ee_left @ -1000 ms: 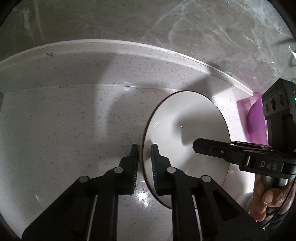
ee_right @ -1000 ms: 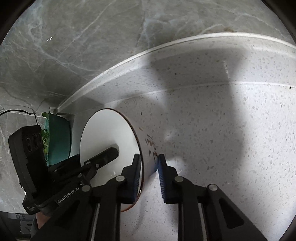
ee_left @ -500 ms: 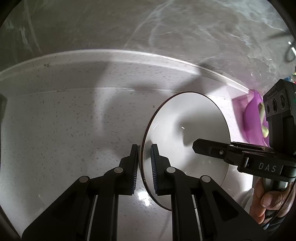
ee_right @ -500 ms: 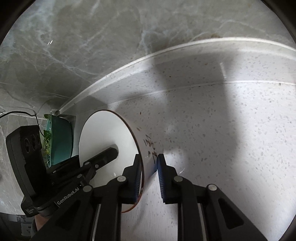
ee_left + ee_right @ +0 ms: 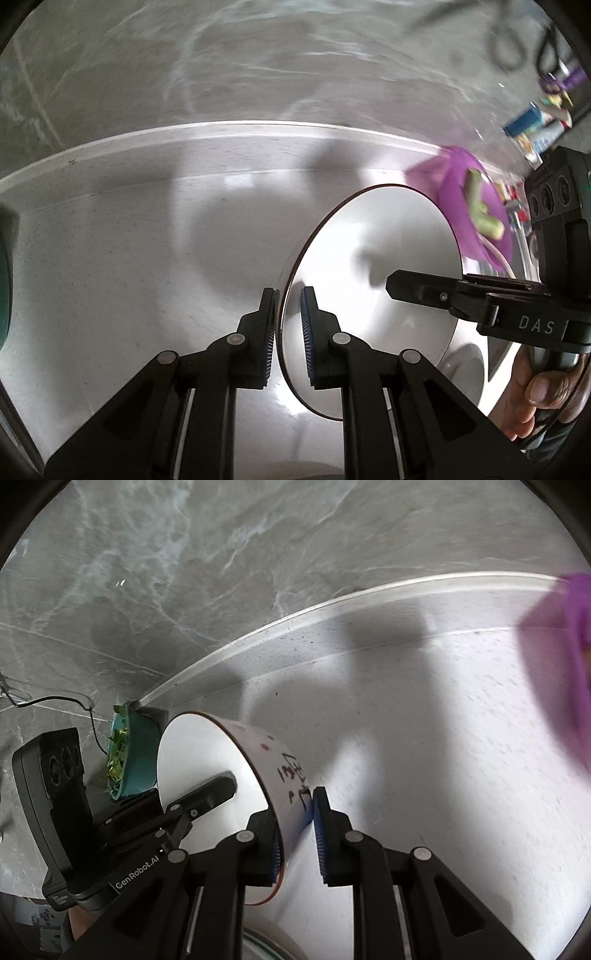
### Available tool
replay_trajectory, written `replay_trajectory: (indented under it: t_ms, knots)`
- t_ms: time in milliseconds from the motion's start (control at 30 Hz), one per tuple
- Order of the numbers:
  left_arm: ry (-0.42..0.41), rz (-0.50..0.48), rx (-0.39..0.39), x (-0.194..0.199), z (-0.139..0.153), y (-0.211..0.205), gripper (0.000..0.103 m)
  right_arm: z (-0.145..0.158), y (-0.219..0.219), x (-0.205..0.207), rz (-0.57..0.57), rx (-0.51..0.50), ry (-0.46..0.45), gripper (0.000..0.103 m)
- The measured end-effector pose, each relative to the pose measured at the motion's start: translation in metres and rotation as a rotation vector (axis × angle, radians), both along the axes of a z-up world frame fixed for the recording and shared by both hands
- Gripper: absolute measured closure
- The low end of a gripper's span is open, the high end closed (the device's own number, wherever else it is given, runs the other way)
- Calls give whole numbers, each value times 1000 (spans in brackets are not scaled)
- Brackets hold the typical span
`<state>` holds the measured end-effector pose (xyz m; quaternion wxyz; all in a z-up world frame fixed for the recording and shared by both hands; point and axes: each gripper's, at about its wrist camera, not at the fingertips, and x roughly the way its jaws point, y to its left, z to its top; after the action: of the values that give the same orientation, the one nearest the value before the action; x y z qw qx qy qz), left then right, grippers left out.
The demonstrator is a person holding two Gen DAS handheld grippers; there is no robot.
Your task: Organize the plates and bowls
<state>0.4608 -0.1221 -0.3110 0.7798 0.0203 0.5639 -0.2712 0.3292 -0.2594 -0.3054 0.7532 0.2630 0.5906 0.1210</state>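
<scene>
We carry one white bowl (image 5: 373,280) between us, clear above the speckled counter (image 5: 110,288). At its left rim our left gripper (image 5: 287,325) is fully closed, pinching only the thin edge. At the right our right gripper (image 5: 295,834) clamps the wall, one finger inside and one out. If either pinch slips, the bowl could tilt and drop. Farther right, a purple bowl (image 5: 476,206) sits close; swinging wide could clip it.
</scene>
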Motion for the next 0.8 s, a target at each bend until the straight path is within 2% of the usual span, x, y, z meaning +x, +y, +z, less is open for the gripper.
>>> replay_trajectory:
  t_ms: [433, 600, 800]
  knots:
    - [-2, -176, -30, -105, 28, -70, 92, 35, -75, -101, -108, -7, -18, 84]
    - [11, -234, -25, -151, 30, -95, 91, 33, -96, -138, -143, 8, -1, 84]
    - [43, -278, -4, -194, 13, -114, 92, 23, -116, -175, -172, 12, 29, 84]
